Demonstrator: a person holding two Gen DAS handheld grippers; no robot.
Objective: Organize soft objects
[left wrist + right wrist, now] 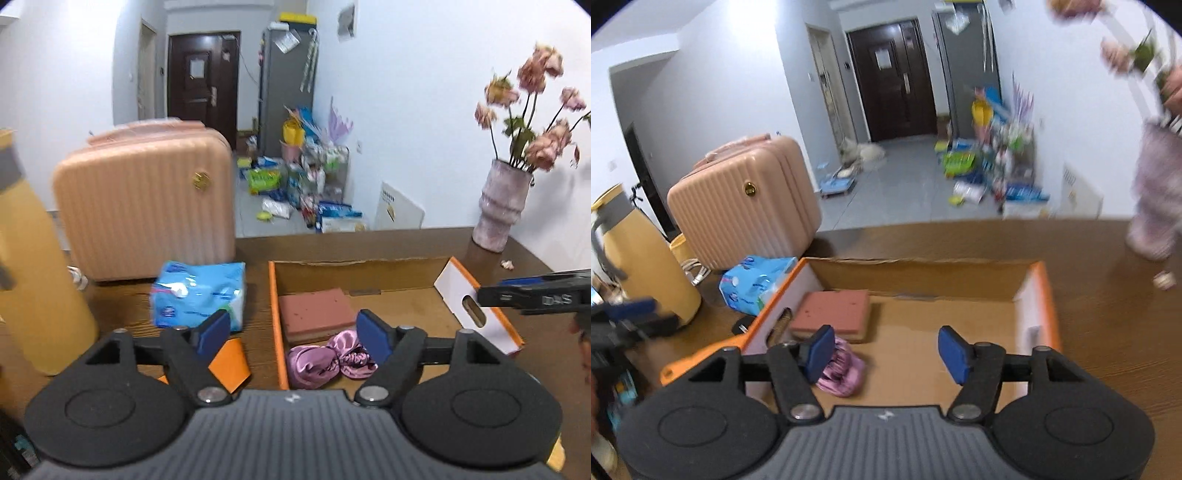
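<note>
**Hovering over the box, both sets of jaws wide and empty**

Hanging at the bottom of its frame, the left gripper (291, 334) has its jaws spread with nothing between them. Same for the right gripper (886, 350): jaws apart, gripping nothing. Centre frame, the orange-edged cardboard box (274, 295) sits on the wooden tabletop (1108, 332). Inside it, the purple satin scrunchie (328, 356) lies just in front of the pink sponge block (316, 310). Left of the box, the blue tissue pack (199, 293) rests outside.
</note>
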